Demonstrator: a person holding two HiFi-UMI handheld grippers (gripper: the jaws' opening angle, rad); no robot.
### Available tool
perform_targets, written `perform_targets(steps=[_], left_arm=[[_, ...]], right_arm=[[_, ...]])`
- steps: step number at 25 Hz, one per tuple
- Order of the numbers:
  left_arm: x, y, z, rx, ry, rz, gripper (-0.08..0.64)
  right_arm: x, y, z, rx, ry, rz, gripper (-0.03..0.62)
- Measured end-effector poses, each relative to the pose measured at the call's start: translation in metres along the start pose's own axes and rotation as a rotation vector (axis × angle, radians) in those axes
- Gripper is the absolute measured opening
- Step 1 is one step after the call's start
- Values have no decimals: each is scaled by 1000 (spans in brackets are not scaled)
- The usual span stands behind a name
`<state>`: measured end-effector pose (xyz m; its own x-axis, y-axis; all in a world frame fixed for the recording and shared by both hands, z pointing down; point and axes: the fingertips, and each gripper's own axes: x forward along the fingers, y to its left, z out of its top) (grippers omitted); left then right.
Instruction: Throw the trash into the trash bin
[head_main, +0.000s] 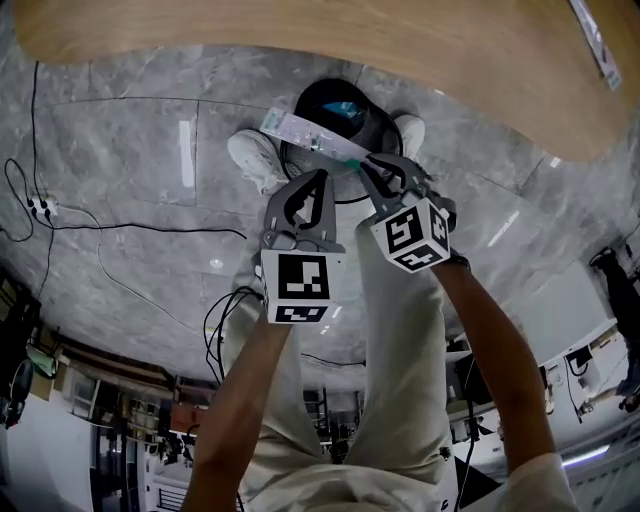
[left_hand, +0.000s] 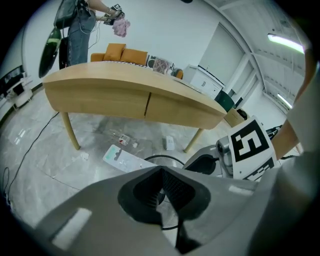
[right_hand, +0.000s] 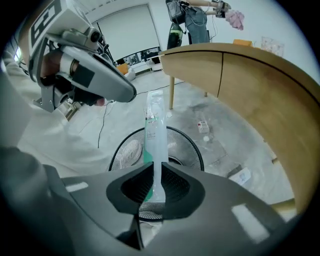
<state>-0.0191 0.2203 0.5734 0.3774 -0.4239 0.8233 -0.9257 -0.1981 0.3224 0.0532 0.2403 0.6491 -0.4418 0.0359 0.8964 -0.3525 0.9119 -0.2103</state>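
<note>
A black mesh trash bin (head_main: 345, 108) stands on the floor between the person's shoes. My right gripper (head_main: 372, 165) is shut on one end of a long, flat clear plastic package with green print (head_main: 305, 133), which lies slanted over the bin's rim. In the right gripper view the package (right_hand: 155, 127) rises from between the jaws of that gripper (right_hand: 152, 170), with the bin (right_hand: 190, 145) right behind it. My left gripper (head_main: 318, 178) hangs beside it, shut and with nothing in it. The left gripper view shows its jaws meeting, and the package (left_hand: 122, 159) beyond the gripper (left_hand: 161, 172).
A curved wooden table (head_main: 300, 35) stands just past the bin. Litter lies under it: a small box (left_hand: 169, 143), a wrapper (left_hand: 122, 137) and a white packet (right_hand: 241, 176). Black cables (head_main: 100, 235) run across the marble floor. A person (left_hand: 80, 25) stands far behind the table.
</note>
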Motion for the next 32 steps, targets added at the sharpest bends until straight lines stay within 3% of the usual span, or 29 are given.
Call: perform_targets(steps=[6, 12, 17, 22, 32], left_arm=[[12, 6, -1, 28, -35, 5, 0], [29, 10, -14, 54, -1, -22, 0], [33, 5, -18, 81, 17, -34, 0], [36, -1, -26, 104, 40, -67, 0], [31, -6, -13, 101, 27, -74, 0]], right_arm=[[15, 0, -13, -10, 14, -15, 72], [35, -8, -16, -15, 19, -29, 72], [56, 3, -32, -97, 66, 6, 74], [67, 6, -44, -45, 104, -8, 74], [53, -1, -24, -25, 71, -27, 114]])
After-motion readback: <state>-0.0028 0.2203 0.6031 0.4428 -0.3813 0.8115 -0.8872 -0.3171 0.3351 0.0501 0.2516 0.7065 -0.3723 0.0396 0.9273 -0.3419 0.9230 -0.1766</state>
